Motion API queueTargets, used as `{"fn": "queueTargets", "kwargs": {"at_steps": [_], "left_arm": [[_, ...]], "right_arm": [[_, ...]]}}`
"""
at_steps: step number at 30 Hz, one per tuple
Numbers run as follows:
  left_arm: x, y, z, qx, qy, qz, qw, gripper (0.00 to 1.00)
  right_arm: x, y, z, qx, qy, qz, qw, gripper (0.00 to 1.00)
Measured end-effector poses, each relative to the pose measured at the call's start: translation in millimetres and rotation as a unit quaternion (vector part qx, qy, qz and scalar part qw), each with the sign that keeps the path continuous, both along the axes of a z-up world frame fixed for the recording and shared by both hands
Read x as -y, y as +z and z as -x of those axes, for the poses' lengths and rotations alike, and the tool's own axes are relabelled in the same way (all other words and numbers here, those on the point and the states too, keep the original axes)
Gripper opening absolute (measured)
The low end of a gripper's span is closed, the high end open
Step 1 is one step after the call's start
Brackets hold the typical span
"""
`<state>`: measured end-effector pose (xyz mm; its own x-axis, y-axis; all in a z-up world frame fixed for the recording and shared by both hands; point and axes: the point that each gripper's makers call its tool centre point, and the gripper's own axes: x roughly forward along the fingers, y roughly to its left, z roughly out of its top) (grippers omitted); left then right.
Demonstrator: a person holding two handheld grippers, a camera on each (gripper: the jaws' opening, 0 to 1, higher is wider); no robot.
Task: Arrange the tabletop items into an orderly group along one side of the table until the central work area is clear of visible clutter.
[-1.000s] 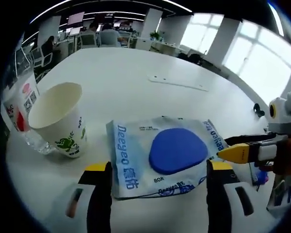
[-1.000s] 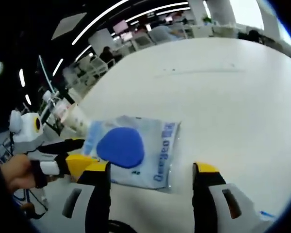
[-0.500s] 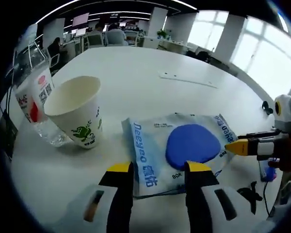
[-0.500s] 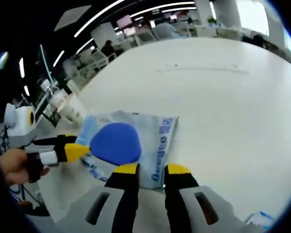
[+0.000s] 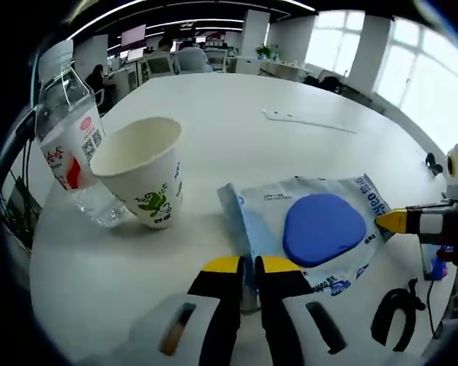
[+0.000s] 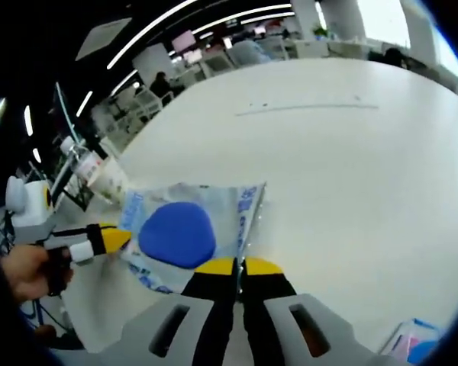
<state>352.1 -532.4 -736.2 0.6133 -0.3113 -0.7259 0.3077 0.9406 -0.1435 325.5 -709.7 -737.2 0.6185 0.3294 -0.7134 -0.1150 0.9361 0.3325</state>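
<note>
Wipes pack (image 5: 313, 229): flat blue-and-white pouch with a blue oval lid, lying on the white counter (image 5: 214, 114). Its near edge is lifted slightly off the counter where my fingers hold it.

Left gripper (image 5: 248, 267): my fingers are pressed together on the pack's near corner, plastic caught between them. A second ago they stood wide apart on either side of that edge.

Right gripper (image 6: 237, 265): my fingers are pinched on the opposite edge of the same pack (image 6: 187, 229), the edge creased upward. They too were spread a second ago, and half closed half a second ago. In the left gripper view its yellow tip (image 5: 397, 221) touches the pack's right end.

Paper cup (image 5: 141, 179): white with a green print, upright, just beside the pack's left edge but apart from it.

Water bottle (image 5: 69, 145): clear with a red-and-white label, touching the cup's far side, near the counter's left edge.

Open room: a broad bare stretch of counter beyond the pack, running to the far edge.

Black cable (image 5: 393, 328): by the counter's near right edge.
</note>
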Motion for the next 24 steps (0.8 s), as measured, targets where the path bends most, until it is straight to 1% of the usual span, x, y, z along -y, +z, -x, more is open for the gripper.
{"fn": "queueTargets", "kwargs": {"at_steps": [3,6,9,11,14,19,24], "left_arm": [[0.1,1.1,0.5,-0.004,0.007,0.004,1.0000,0.04],[1.4,3.9,0.2,-0.002,0.005,-0.001,1.0000,0.03],[2.1,5.3,-1.3,-0.002,0.003,-0.003,1.0000,0.02],[2.8,6.7,-2.6,-0.006,0.012,0.012,0.9998,0.02],[4.9,9.9,-4.4,-0.004,0.008,0.014,0.9999,0.02],[9.8,19.9,-12.8,0.001,0.006,0.020,0.9998,0.01],[16.3,27.1,-22.1,0.006,0.000,0.030,0.9995,0.01]], "right_arm": [[-0.4,0.7,1.2,-0.001,-0.006,-0.008,1.0000,0.00],[-2.1,2.0,2.2,0.002,0.004,-0.001,1.0000,0.00],[-0.8,6.8,0.6,0.009,0.004,-0.003,0.9999,0.00],[1.4,9.8,-2.4,0.015,0.004,-0.002,0.9999,0.00],[4.1,13.6,-6.2,0.014,0.001,-0.009,0.9999,0.00],[7.7,22.9,-14.4,0.024,-0.001,-0.011,0.9997,0.00],[15.6,25.9,-23.3,0.026,-0.006,-0.012,0.9996,0.00]]}}
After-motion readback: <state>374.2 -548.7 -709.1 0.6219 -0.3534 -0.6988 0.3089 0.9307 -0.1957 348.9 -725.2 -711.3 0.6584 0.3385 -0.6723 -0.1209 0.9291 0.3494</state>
